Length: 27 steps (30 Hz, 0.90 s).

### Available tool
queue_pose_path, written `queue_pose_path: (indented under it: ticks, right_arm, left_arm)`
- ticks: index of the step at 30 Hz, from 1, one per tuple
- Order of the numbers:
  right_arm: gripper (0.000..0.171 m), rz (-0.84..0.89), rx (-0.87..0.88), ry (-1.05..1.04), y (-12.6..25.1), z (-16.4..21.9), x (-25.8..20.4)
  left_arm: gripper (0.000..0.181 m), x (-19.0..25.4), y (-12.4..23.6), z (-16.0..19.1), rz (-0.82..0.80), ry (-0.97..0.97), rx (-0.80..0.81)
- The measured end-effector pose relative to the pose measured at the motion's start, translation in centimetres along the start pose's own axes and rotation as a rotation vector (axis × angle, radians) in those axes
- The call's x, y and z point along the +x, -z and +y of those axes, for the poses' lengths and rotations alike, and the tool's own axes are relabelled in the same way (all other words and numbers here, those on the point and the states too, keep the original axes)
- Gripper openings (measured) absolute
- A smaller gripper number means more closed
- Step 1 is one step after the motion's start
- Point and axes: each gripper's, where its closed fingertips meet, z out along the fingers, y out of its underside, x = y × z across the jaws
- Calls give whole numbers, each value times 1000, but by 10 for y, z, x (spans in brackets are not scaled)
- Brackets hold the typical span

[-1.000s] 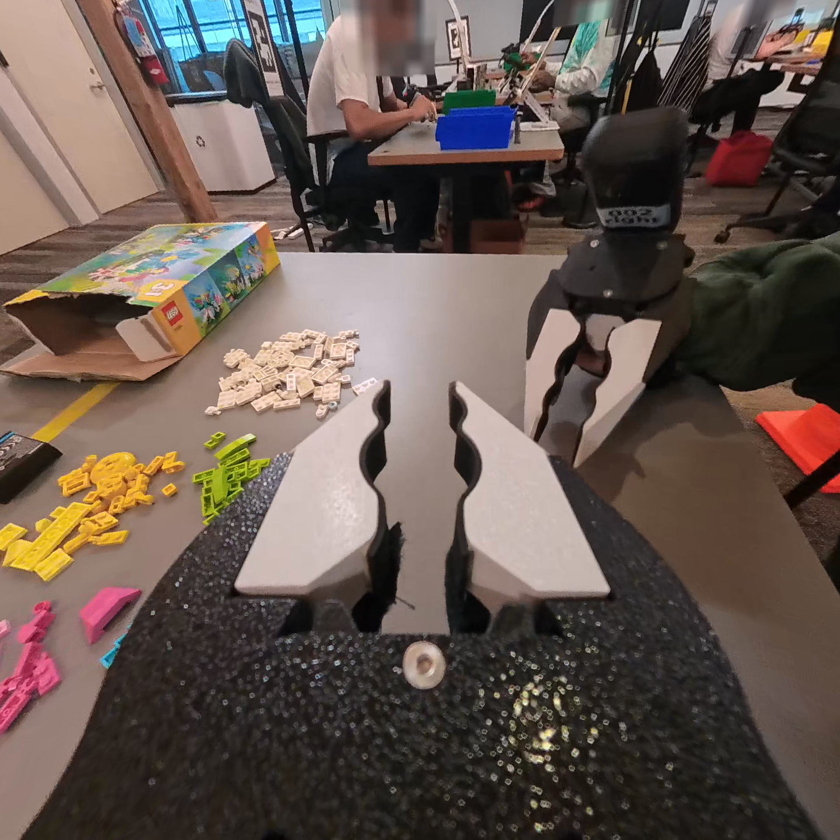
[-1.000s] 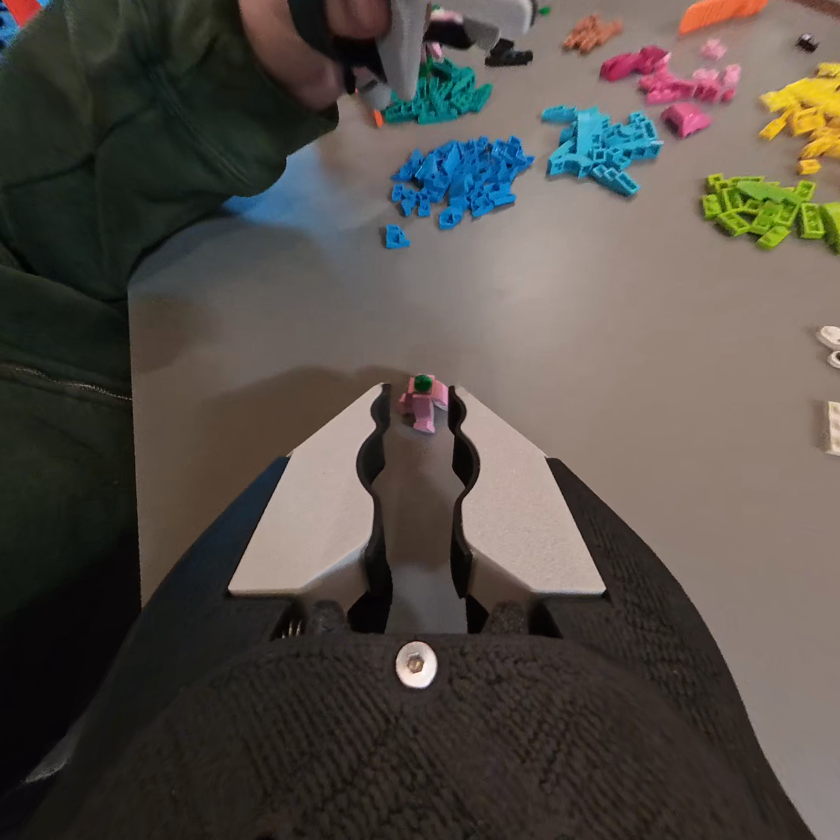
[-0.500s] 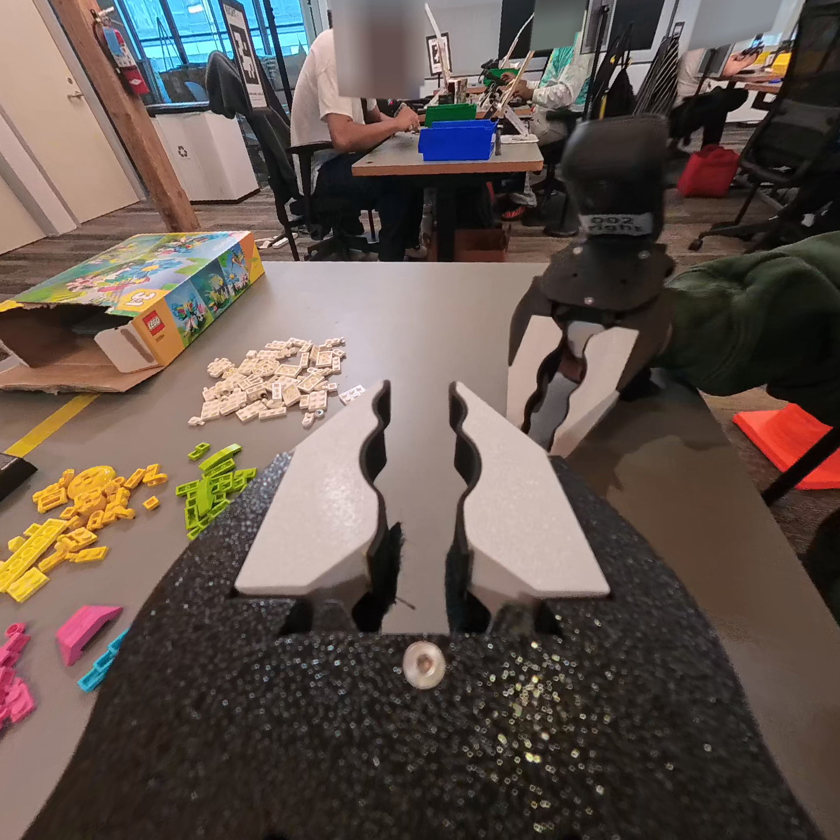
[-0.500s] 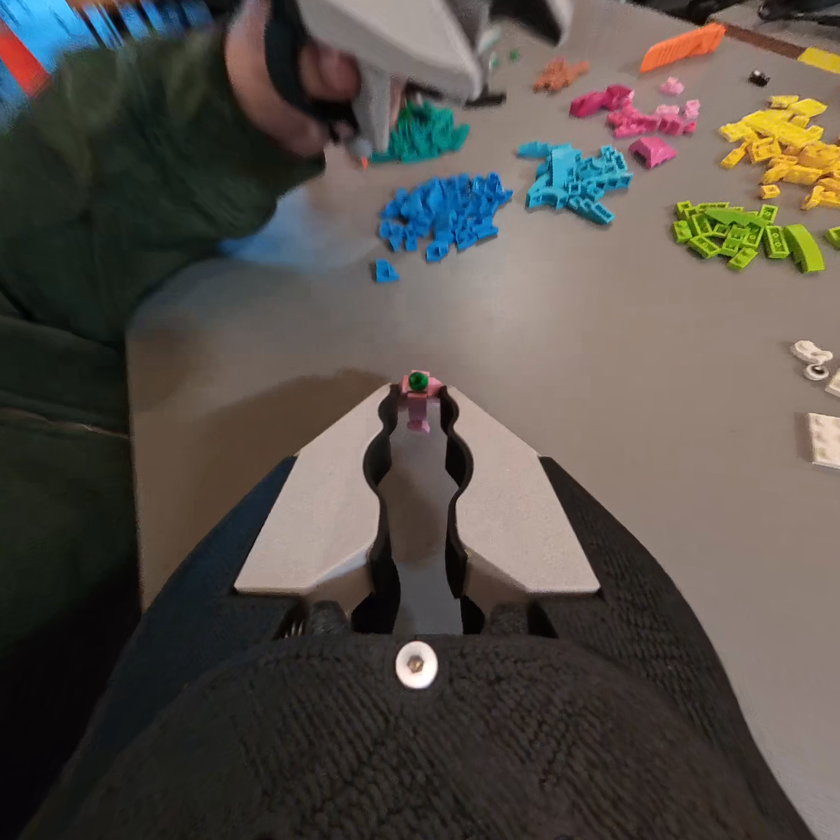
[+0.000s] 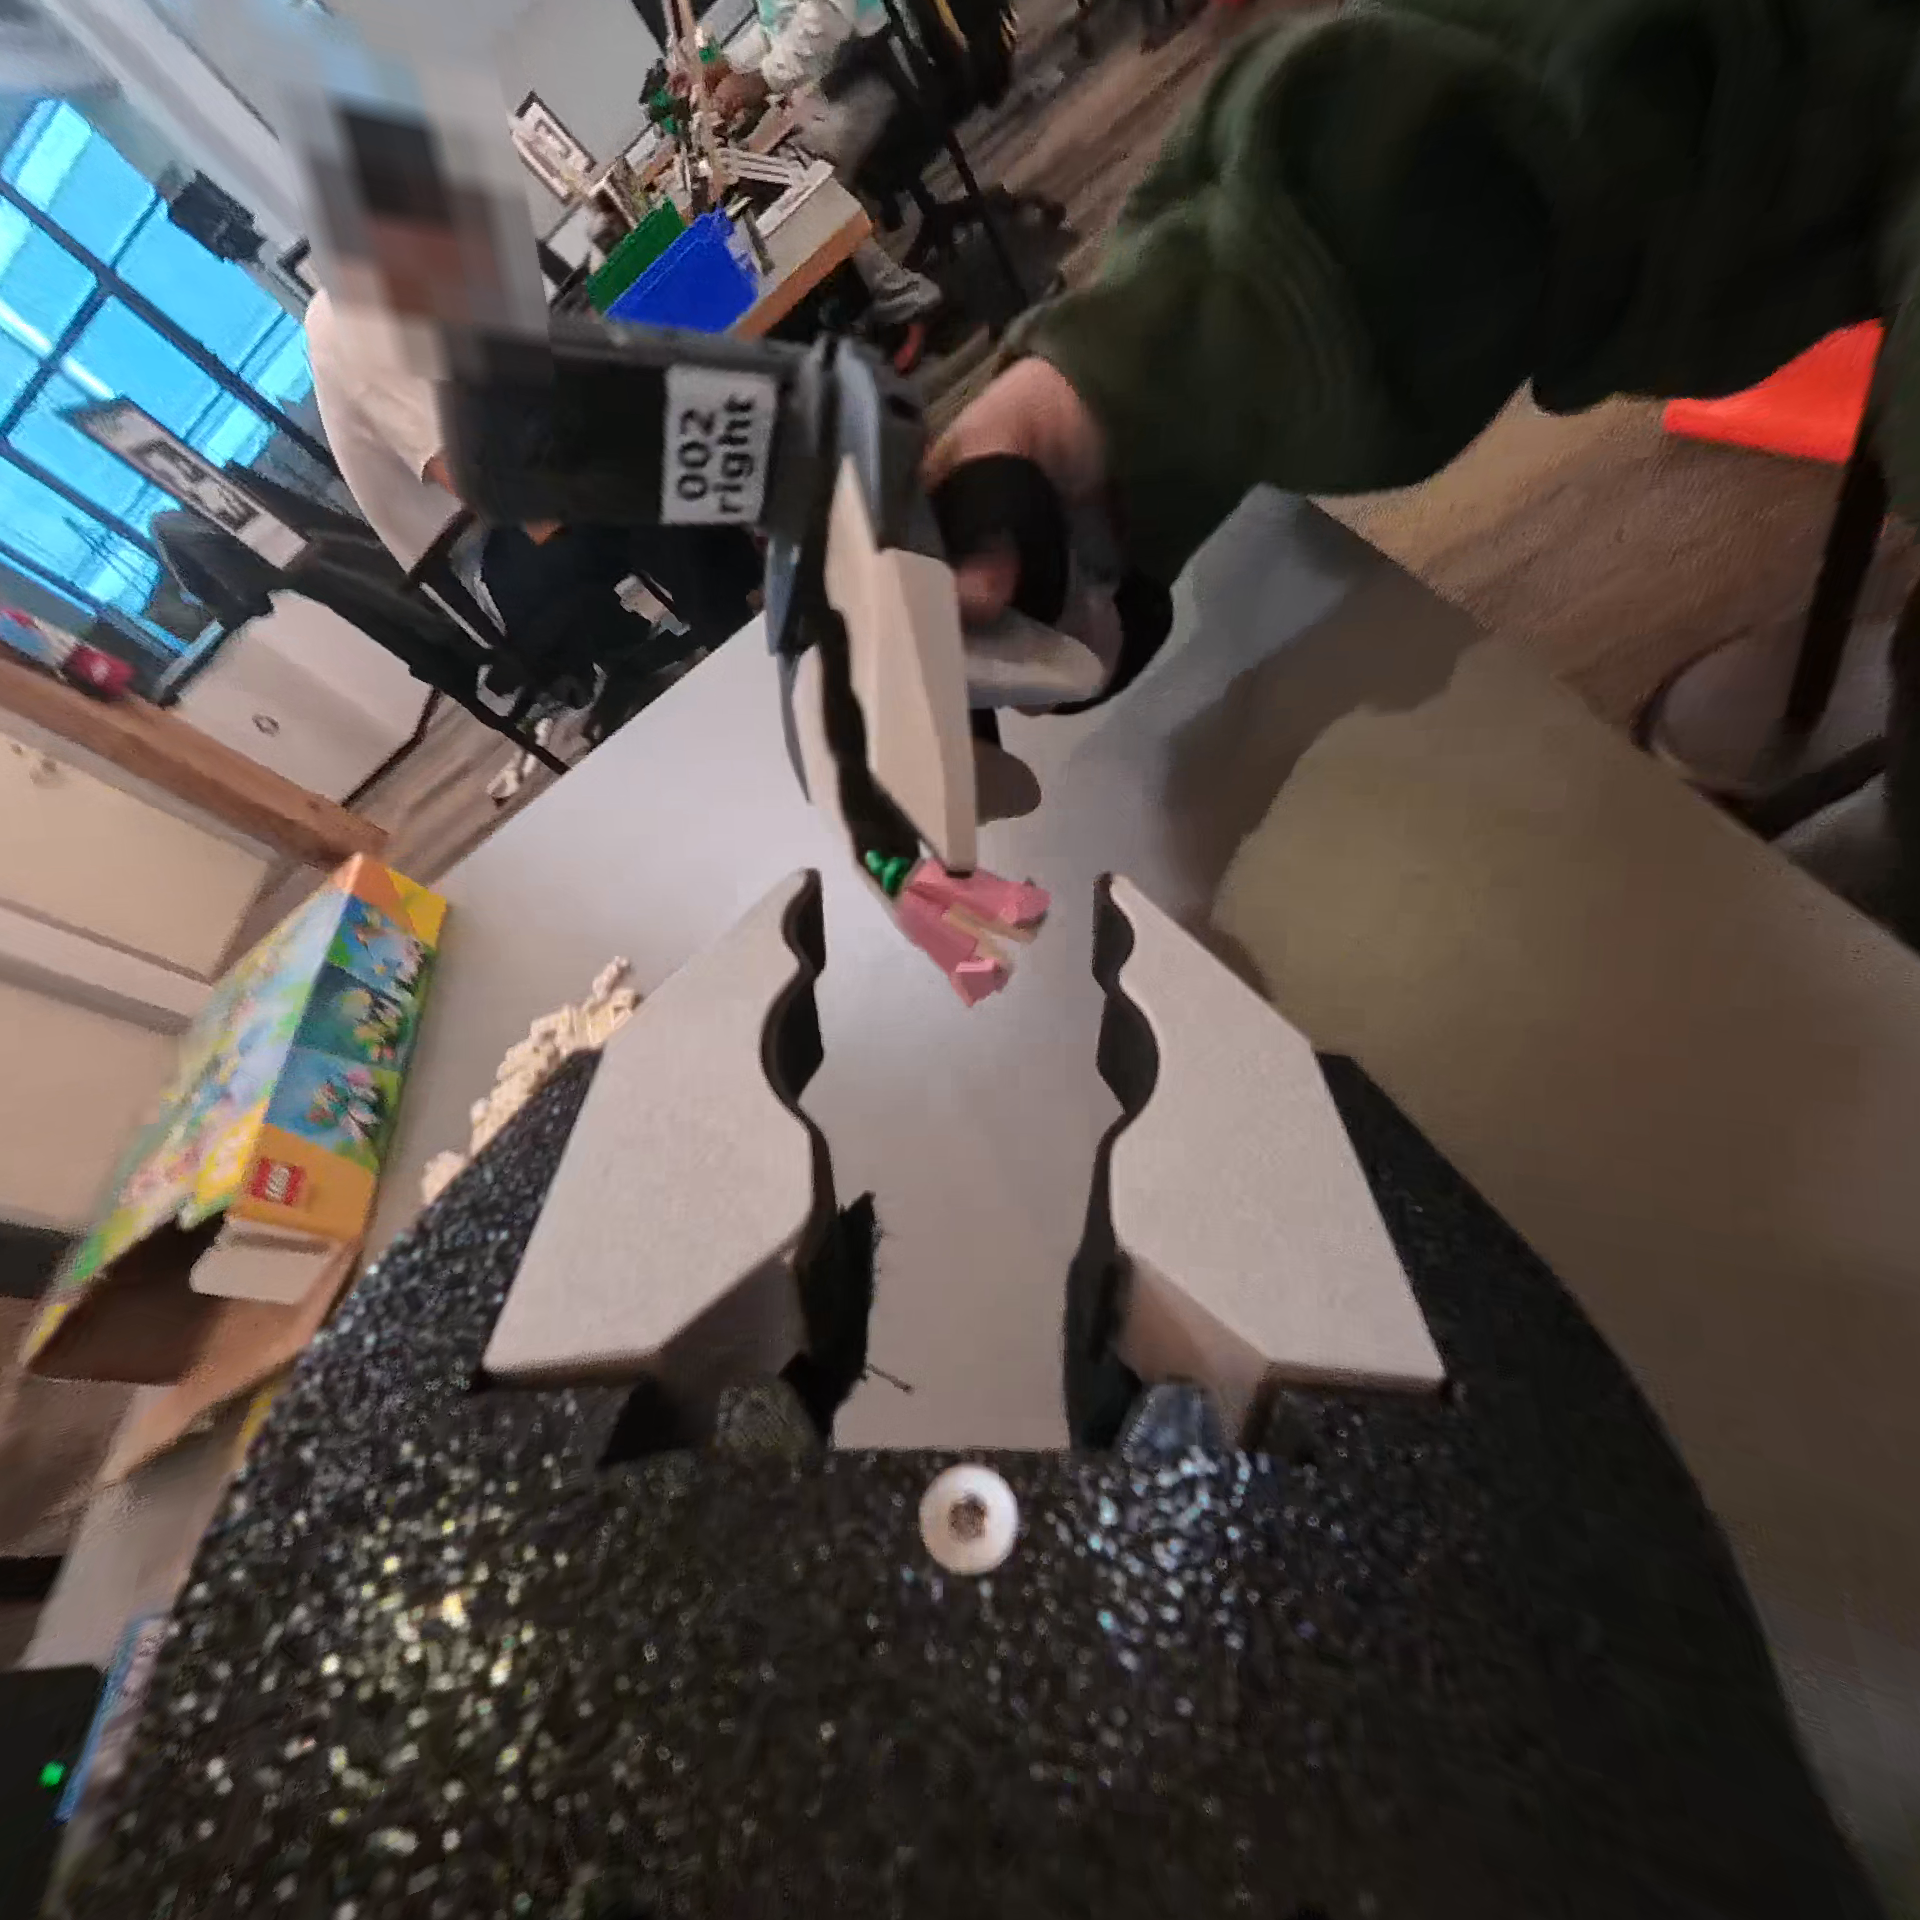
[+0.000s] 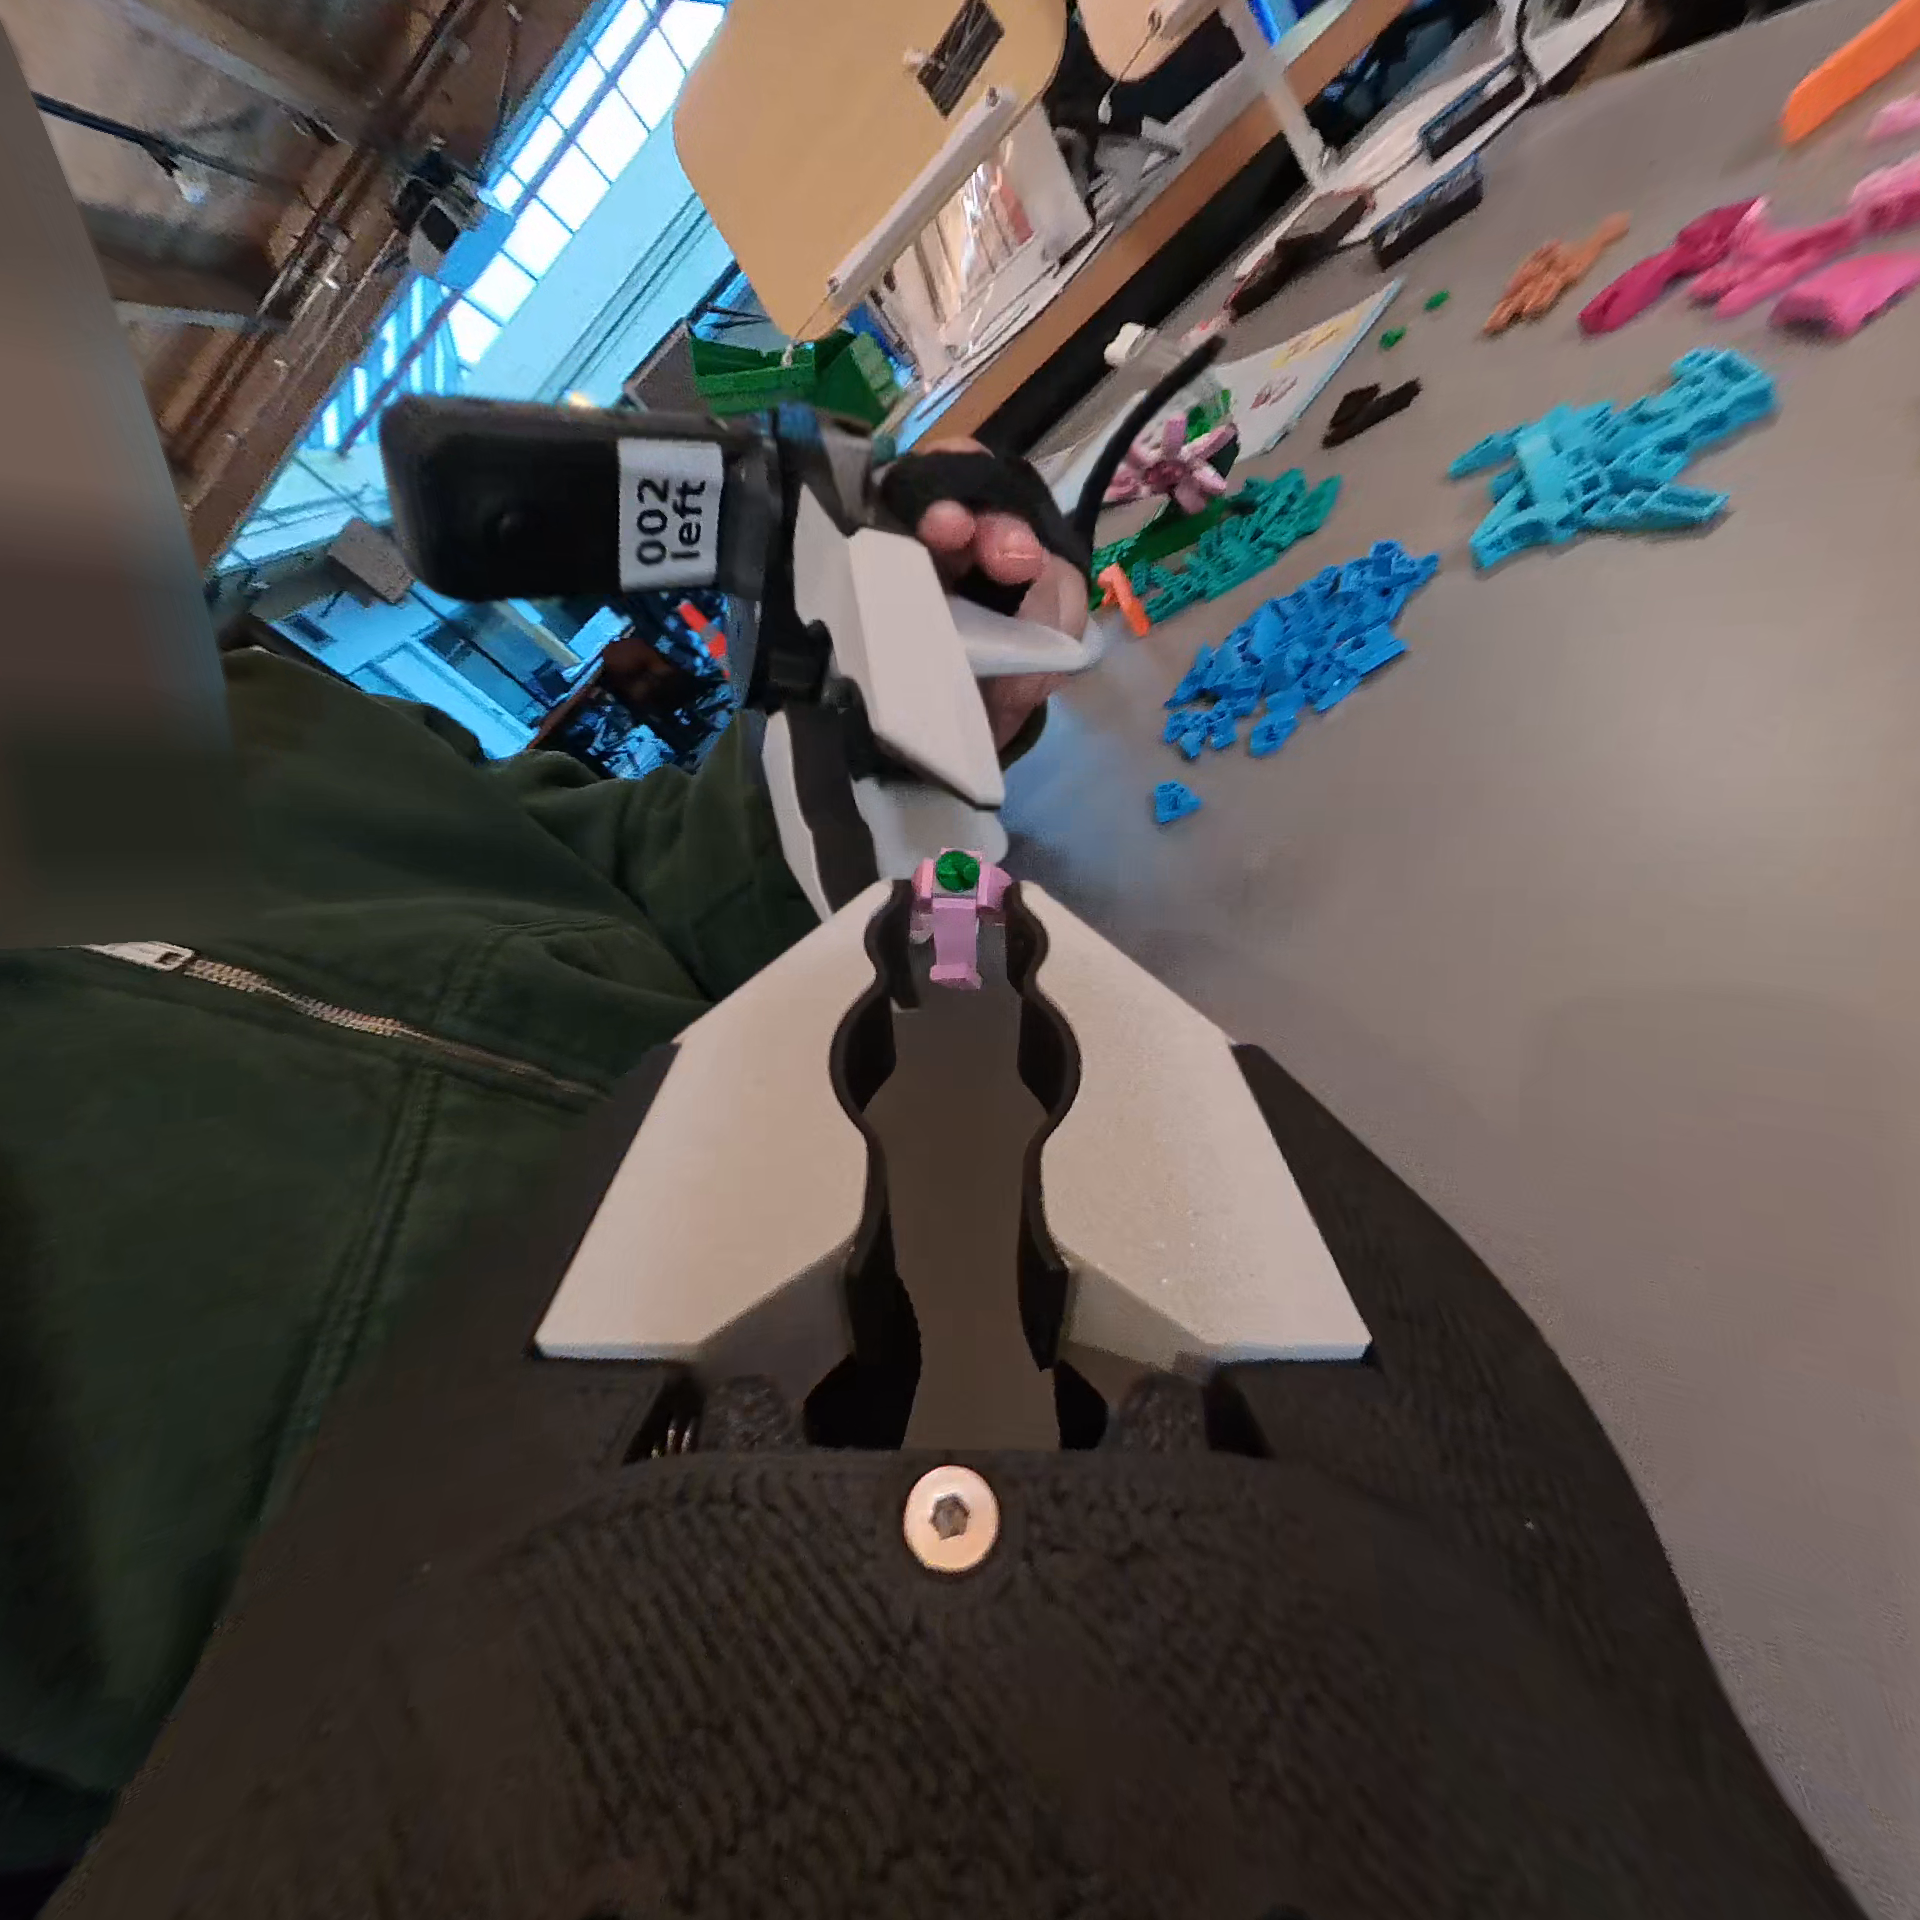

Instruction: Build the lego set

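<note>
My right gripper [image 6: 956, 899] is shut on a small pink lego piece [image 6: 954, 925] with a green stud on top, held at its fingertips above the grey table [image 6: 1507, 1039]. In the left wrist view the right gripper [image 5: 925, 857] comes down from above and holds the pink piece [image 5: 971, 925] just ahead of my left gripper [image 5: 956, 888]. The left gripper is open and empty, its jaws wide apart on either side of the piece. The left gripper [image 6: 904, 842] also shows in the right wrist view, close behind the piece and tilted.
Sorted piles lie on the table: blue [image 6: 1299, 655], cyan [image 6: 1600, 468], dark teal [image 6: 1226, 530], magenta [image 6: 1766, 260] and white [image 5: 551, 1039]. A pink flower build [image 6: 1174, 468] stands by a booklet [image 6: 1299, 364]. The opened lego box [image 5: 291, 1049] lies at the left. Both grippers' tips are close together, under 4 cm apart.
Both grippers have lifted, tilted and come together tip to tip. The right one carried the pink piece up off the table. The left gripper's jaws have opened wider.
</note>
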Motion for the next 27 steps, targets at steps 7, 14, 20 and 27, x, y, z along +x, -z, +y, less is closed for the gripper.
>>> queue_pose_path:
  ticks: [7, 14, 20, 27]
  right_arm:
    - [16, -52, -62, -72, -1, 8, -11]
    - [16, -97, -58, -117, 1, 8, -15]
    - [17, -105, -59, -127, 1, 8, -15]
    - [16, -132, -62, -150, 2, 10, -18]
  left_arm:
    - [41, 8, -4, -6, -17, -106, 13]
    - [31, 13, -2, -14, -3, -133, 47]
    - [30, 14, -3, -14, 7, -130, 55]
    - [32, 13, -2, -15, 7, -126, 63]
